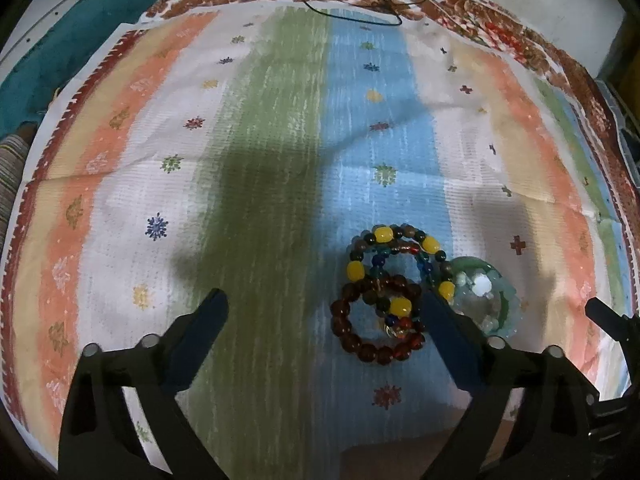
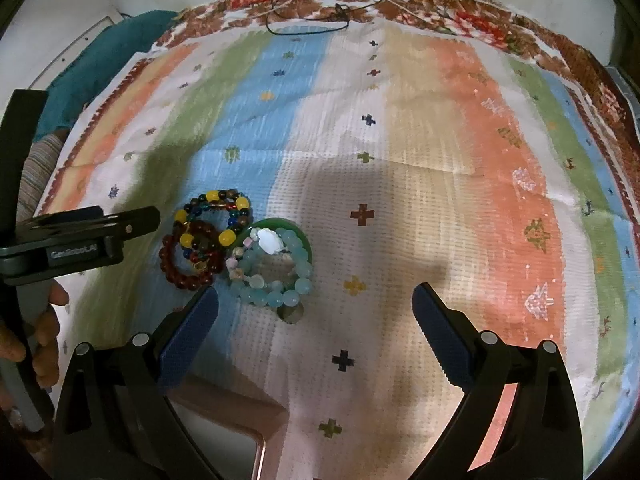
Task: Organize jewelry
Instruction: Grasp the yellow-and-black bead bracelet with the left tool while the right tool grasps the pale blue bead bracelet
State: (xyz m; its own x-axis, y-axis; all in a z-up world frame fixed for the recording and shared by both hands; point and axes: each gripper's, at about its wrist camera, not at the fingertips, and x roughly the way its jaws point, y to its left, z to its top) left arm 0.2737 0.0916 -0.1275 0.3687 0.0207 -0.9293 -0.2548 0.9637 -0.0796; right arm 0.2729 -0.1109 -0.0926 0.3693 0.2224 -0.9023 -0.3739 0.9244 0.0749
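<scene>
right wrist view alone shows the person's hand (image 2: 38, 332) gripping the left gripper (image 2: 132, 220) handle, beside the bracelet pile (image 2: 236, 256) on the striped cloth (image 2: 440, 128). left wrist view hides part of the pile (image 1: 404, 292) behind a finger. both the left gripper (image 1: 324, 304) and right gripper (image 2: 316, 300) hover low with jaws spread, holding nothing.

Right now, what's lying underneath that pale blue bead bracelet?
The pale blue bead bracelet rests on a green bangle, whose far arc shows. The bangle's near part is covered, and the striped cloth lies beneath everything.
</scene>
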